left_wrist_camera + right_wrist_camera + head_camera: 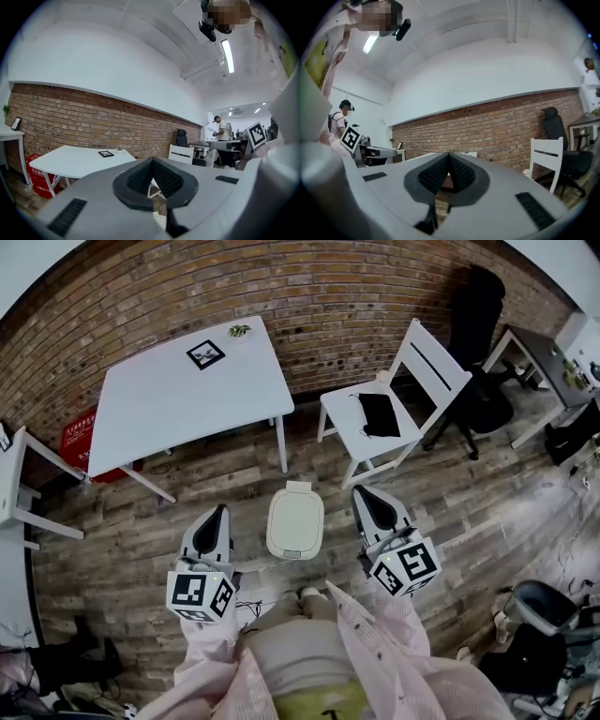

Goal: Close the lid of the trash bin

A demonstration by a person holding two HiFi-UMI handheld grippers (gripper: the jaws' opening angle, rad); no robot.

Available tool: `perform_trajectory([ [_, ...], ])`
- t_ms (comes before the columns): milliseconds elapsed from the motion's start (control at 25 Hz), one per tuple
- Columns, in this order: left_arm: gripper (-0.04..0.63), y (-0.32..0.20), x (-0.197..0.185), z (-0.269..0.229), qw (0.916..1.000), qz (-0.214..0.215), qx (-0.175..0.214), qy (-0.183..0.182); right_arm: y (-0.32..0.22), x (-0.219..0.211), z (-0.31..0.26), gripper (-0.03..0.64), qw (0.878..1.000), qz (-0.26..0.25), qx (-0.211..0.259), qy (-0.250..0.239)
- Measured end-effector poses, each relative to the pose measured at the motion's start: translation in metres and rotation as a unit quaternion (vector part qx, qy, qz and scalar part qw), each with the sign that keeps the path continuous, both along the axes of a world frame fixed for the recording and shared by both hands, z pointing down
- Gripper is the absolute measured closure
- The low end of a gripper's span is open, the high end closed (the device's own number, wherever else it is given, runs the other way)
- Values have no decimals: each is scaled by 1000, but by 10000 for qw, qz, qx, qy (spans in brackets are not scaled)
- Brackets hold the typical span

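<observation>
The white trash bin (295,523) stands on the wooden floor just in front of me, and its lid lies flat on top. My left gripper (220,512) hangs to the left of the bin and my right gripper (363,493) to its right, both raised above the floor and apart from the bin. In the left gripper view the left gripper (152,162) has its dark pads meeting at the tip with nothing held. The right gripper (449,155) is shut the same way, empty, pointing at the brick wall.
A white table (187,395) with a small framed picture (205,354) stands beyond the bin on the left. A white chair (394,399) carrying a black item (380,415) is on the right, with a black office chair (478,362) behind it. A red box (80,437) sits by the wall.
</observation>
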State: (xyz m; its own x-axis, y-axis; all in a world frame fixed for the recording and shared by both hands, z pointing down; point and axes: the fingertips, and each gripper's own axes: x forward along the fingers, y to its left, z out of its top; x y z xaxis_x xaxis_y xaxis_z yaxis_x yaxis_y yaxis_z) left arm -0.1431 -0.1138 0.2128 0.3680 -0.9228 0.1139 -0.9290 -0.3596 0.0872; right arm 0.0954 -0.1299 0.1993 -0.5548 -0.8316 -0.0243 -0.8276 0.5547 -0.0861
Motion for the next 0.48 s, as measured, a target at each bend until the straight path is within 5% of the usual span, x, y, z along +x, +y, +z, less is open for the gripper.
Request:
perform_trajectory([
  [480, 602, -3, -2, 4, 9999, 31, -44, -140, -1, 14, -1, 614, 9996, 290, 43, 22],
])
